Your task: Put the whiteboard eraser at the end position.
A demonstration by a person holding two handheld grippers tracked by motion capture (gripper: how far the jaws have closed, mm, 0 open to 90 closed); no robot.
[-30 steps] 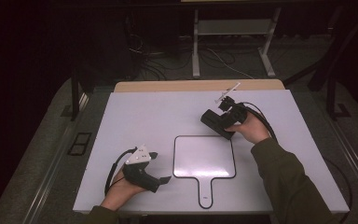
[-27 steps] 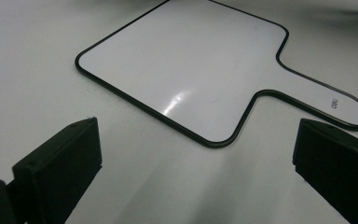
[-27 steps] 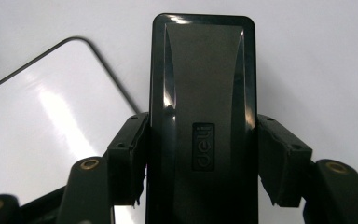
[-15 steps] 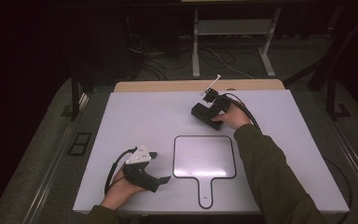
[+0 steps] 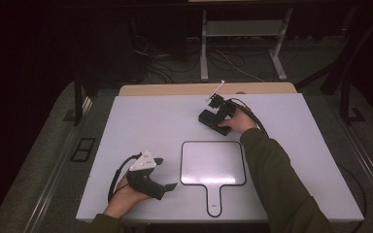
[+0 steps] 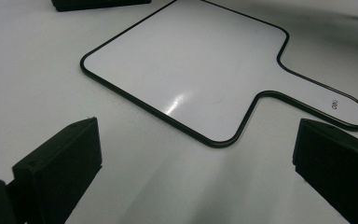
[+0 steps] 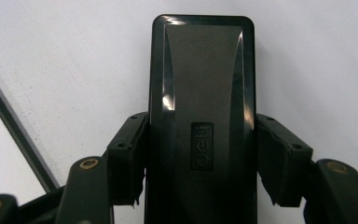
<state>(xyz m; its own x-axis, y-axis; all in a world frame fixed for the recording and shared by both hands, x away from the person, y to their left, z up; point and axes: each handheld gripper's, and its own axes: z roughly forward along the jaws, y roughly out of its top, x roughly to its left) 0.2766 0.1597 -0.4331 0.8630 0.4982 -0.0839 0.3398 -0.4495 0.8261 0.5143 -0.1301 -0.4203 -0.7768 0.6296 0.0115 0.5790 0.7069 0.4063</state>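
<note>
Nearest to me, my left gripper [image 5: 161, 174] rests low on the white table [image 5: 150, 121] at the near left, its jaws spread wide with nothing between them. In the left gripper view they frame bare tabletop, and just beyond lies the small white paddle-shaped dry-erase board with a thin black rim [image 6: 186, 74]. It lies flat, its handle pointing toward my edge of the table. That board is thin and looks light; lying flush, it would be awkward to pinch anywhere but at the handle or an overhanging edge.

Farther out, past the board's far right corner, my right gripper [image 5: 212, 118] has its jaws closed onto the black oblong plastic whiteboard eraser [image 7: 201, 107]. In the right gripper view the two pads press on its long sides around mid-length, with the embossed brand label on its grey top panel between them. In the high view the eraser [image 5: 210, 119] sits at table level, apart from the board.

I judge the eraser stiff in its shell, light, and not fragile. The glossy sides look slippery, so a squeeze across the narrow width near the middle, as I have it, seems the safest hold. Gripped nearer one end, it would probably twist between the pads. Its wiping underside faces down, so I cannot see it.
</note>
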